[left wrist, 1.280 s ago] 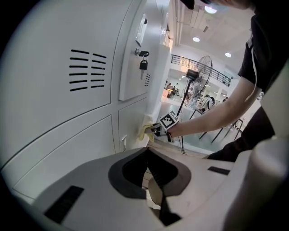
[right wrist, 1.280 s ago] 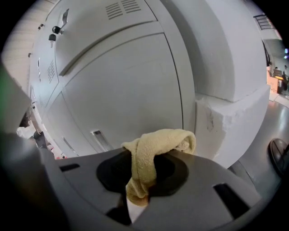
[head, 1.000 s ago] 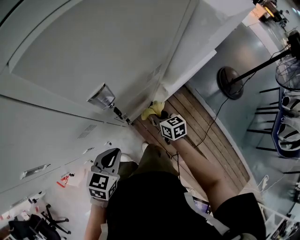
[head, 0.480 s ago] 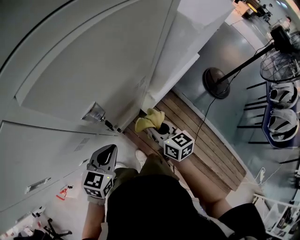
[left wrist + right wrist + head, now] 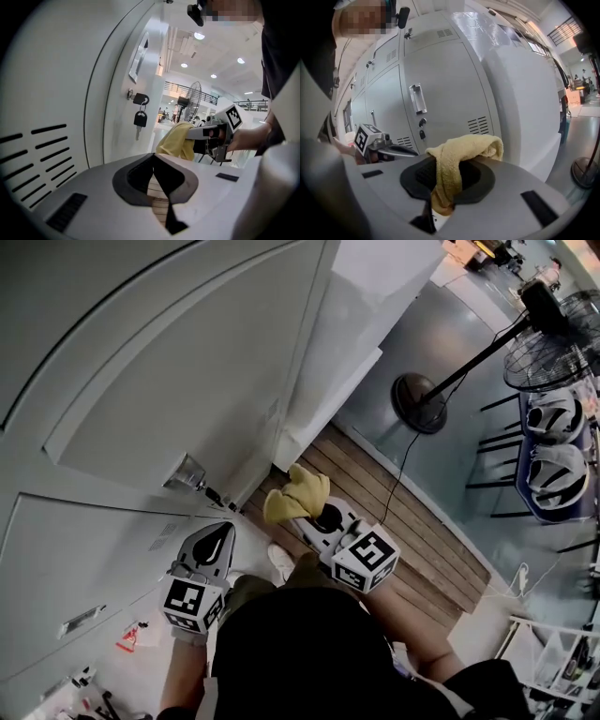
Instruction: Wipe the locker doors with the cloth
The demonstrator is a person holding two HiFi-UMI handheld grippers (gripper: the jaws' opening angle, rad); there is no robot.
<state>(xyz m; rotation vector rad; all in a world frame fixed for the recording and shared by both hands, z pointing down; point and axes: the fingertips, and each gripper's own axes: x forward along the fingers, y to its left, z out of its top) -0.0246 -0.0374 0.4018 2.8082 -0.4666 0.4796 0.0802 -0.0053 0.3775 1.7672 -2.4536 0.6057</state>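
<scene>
Head view: grey locker doors [image 5: 159, 362] fill the left and far side. There's a metal handle [image 5: 185, 472] on the near door edge, and a key [image 5: 214, 495] hangs just right of it. The left gripper [image 5: 219, 538] points at the door below the handle, close to it. The right gripper [image 5: 309, 514] sits to its right over the wooden floor strip [image 5: 412, 521], with the yellow cloth [image 5: 296, 495] bunched at its tip near the bottom corner of the door. Can't tell from this angle if the cloth touches the door. A fan base [image 5: 418, 390] and chairs [image 5: 553, 451] are far right.

Left gripper view: jaws are closed pad to pad with nothing between them. The locker door [image 5: 65, 89] is on the left, with vent slots [image 5: 33, 154] low on it and the key [image 5: 139, 120] hanging from the lock. Further right, the right gripper [image 5: 206, 133] holds the cloth [image 5: 177, 140], which hangs down clear of this gripper.

Right gripper view: jaws are clamped on the cloth [image 5: 457, 161]. One fold drapes over the top to the right and a strip runs down between the pads. Ahead are the locker door [image 5: 445, 84] with its handle [image 5: 417, 98], key [image 5: 422, 133] and vents [image 5: 479, 125]. The cloth looks apart from the door here. The left gripper [image 5: 401, 151] is at left, near the lower door.
</scene>
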